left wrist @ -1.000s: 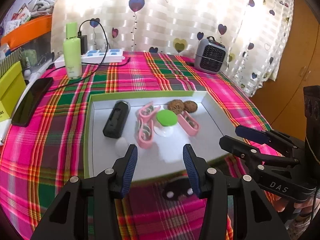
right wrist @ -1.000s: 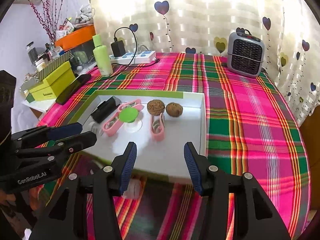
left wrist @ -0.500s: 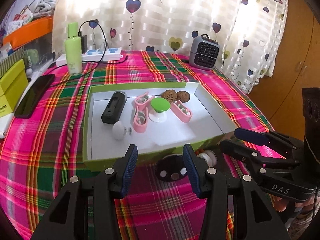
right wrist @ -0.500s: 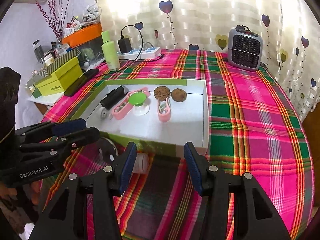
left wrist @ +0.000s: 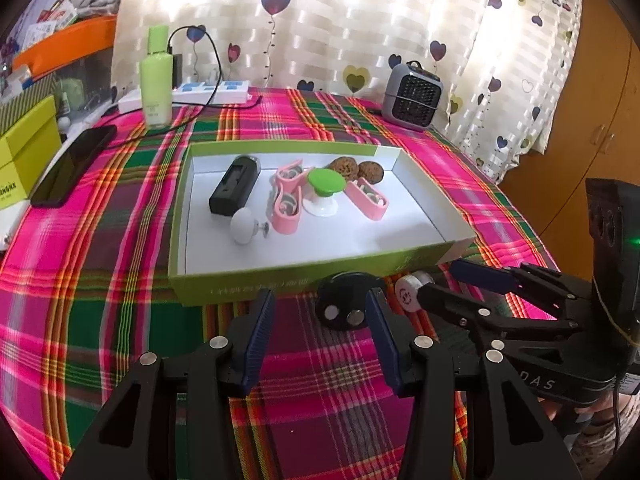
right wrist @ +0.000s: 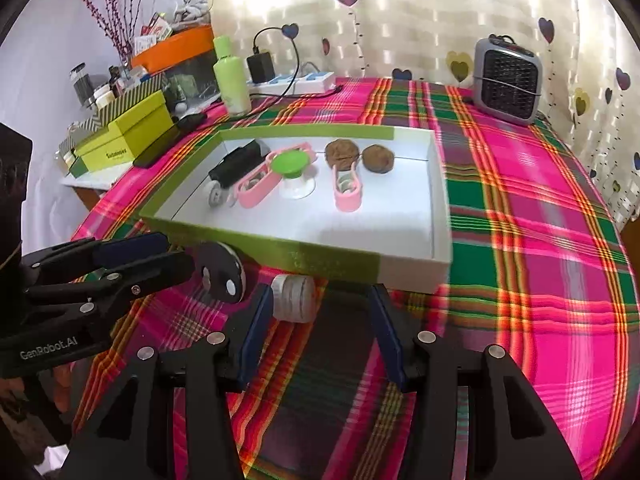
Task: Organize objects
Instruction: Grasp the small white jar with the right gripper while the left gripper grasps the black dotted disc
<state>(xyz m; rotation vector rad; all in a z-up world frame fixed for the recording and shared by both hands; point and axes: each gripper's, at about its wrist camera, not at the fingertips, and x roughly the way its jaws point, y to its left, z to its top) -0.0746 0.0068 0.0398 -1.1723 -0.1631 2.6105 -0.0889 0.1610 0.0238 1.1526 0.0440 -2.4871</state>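
A green-rimmed white box (left wrist: 280, 276) (right wrist: 436, 200) on the plaid table holds a black case (left wrist: 234, 186), pink clips (left wrist: 286, 208), a green-topped suction piece (left wrist: 325, 192), a white knob (left wrist: 243, 226) and two brown walnuts (left wrist: 356, 168). A black disc (left wrist: 346, 306) (right wrist: 222, 272) and a small white roll (left wrist: 410, 290) (right wrist: 294, 298) lie on the cloth in front of the box. My left gripper (left wrist: 320, 336) is open and empty, just short of the disc. My right gripper (right wrist: 320, 328) is open and empty, just short of the white roll.
At the table's far end stand a green bottle (left wrist: 157, 80), a power strip (left wrist: 208, 92) with a cable, and a grey heater (left wrist: 412, 98). A black phone (left wrist: 74, 168) and a yellow-green box (left wrist: 24, 152) lie at the left. A wooden cabinet (left wrist: 592, 120) stands right.
Both grippers have drawn back toward the table's near edge and stayed open. The box looks farther away, and the black disc and white roll in front of it have come into full view.
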